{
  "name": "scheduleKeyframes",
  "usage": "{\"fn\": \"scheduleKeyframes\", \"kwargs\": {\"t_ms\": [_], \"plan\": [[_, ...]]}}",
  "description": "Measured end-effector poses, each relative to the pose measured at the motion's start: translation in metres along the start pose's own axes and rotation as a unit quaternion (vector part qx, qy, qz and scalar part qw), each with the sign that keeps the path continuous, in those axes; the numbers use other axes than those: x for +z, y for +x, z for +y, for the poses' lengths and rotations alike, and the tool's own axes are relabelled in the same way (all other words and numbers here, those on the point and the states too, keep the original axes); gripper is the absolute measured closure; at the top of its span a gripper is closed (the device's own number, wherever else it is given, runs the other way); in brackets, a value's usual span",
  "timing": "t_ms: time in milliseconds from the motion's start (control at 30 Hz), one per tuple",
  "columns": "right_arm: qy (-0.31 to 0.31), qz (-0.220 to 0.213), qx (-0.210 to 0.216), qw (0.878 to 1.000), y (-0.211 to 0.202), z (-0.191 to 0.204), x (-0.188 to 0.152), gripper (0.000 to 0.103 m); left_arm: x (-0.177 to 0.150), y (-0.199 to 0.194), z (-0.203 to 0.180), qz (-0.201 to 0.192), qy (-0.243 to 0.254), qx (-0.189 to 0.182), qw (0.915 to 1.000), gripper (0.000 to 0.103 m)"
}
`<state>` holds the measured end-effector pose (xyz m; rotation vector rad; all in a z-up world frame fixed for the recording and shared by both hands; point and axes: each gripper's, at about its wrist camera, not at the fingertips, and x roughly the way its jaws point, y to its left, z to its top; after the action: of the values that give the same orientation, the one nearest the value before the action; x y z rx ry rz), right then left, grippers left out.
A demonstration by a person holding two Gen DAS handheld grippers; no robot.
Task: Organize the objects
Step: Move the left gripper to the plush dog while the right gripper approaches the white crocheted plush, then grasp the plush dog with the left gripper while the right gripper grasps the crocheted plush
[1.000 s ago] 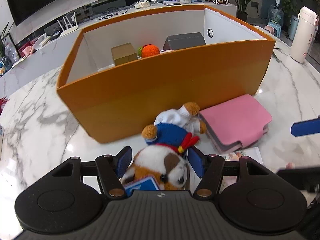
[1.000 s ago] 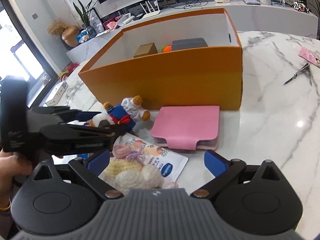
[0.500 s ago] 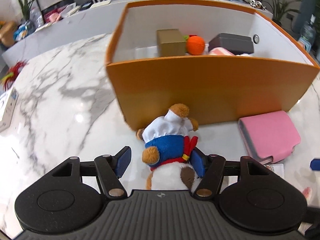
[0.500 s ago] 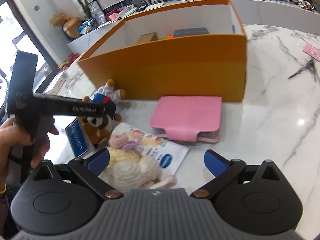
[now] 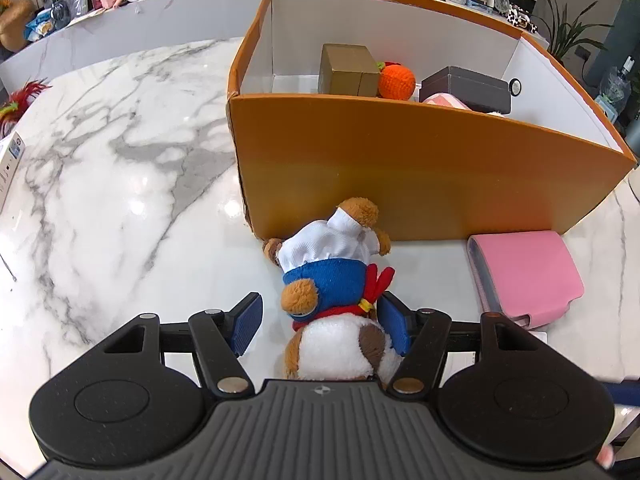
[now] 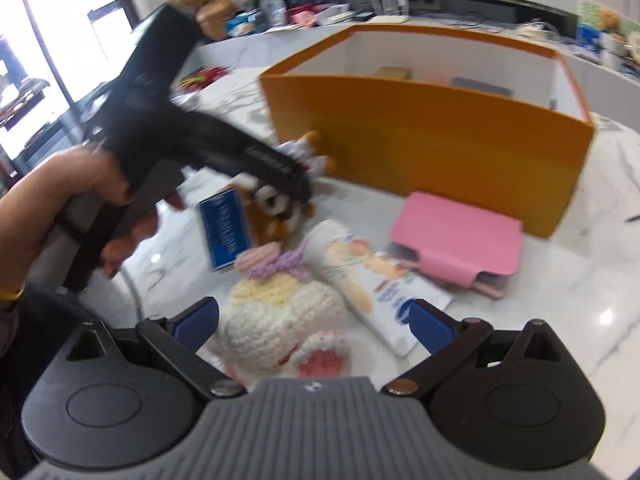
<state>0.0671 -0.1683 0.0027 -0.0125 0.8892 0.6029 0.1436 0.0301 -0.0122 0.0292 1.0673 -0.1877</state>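
A plush dog (image 5: 336, 280) in a blue and white sailor outfit lies on the marble table (image 5: 120, 184) against the orange box (image 5: 420, 184). My left gripper (image 5: 320, 326) is open around the dog's head; the right pad touches it, the left pad stands apart. The dog also shows in the right wrist view (image 6: 280, 208), under the left gripper's body. My right gripper (image 6: 316, 324) is open over a cream crocheted doll (image 6: 276, 324). The orange box (image 6: 432, 136) holds a brown box (image 5: 348, 70), an orange knitted ball (image 5: 397, 82) and a grey case (image 5: 466, 88).
A pink wallet case (image 5: 524, 276) lies right of the dog, by the box wall. A white wipes packet (image 6: 376, 280) and a small blue box (image 6: 226, 232) lie near the doll. The person's hand (image 6: 60, 208) holds the left gripper at left.
My left gripper swung left around the dog and rose, so the box interior shows more. The right wrist view turned left and is now blurred by motion.
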Motion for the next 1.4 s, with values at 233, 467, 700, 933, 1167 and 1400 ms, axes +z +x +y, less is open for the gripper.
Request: {"fn": "scheduleKeyframes", "kwargs": {"t_ms": [233,467,700,933,1167,1400], "plan": [[0.005,0.031,0.027,0.999,0.023,0.011,-0.009,0.002,-0.002,0.011,-0.003,0.021,-0.002,-0.012,0.9997,0.029],[-0.034,0.04,0.012,0.999,0.044,0.034,-0.021,0.003,-0.003,0.015,-0.006,0.026,0.005,-0.005,0.9996,0.029],[-0.071,0.024,-0.012,0.997,0.047,0.043,-0.024,0.013,-0.005,0.014,-0.007,0.024,0.009,-0.001,0.9997,0.028],[-0.065,0.022,-0.014,0.998,0.042,0.038,-0.023,0.023,-0.005,0.015,-0.009,0.027,0.017,0.003,0.9995,0.028],[-0.074,0.022,-0.017,0.997,0.042,0.049,-0.022,0.022,-0.012,0.013,-0.015,0.023,0.033,0.013,0.9991,0.032],[-0.075,0.023,-0.017,0.997,0.041,0.045,-0.02,0.022,-0.013,0.012,-0.015,0.021,0.04,0.015,0.9989,0.038]]}}
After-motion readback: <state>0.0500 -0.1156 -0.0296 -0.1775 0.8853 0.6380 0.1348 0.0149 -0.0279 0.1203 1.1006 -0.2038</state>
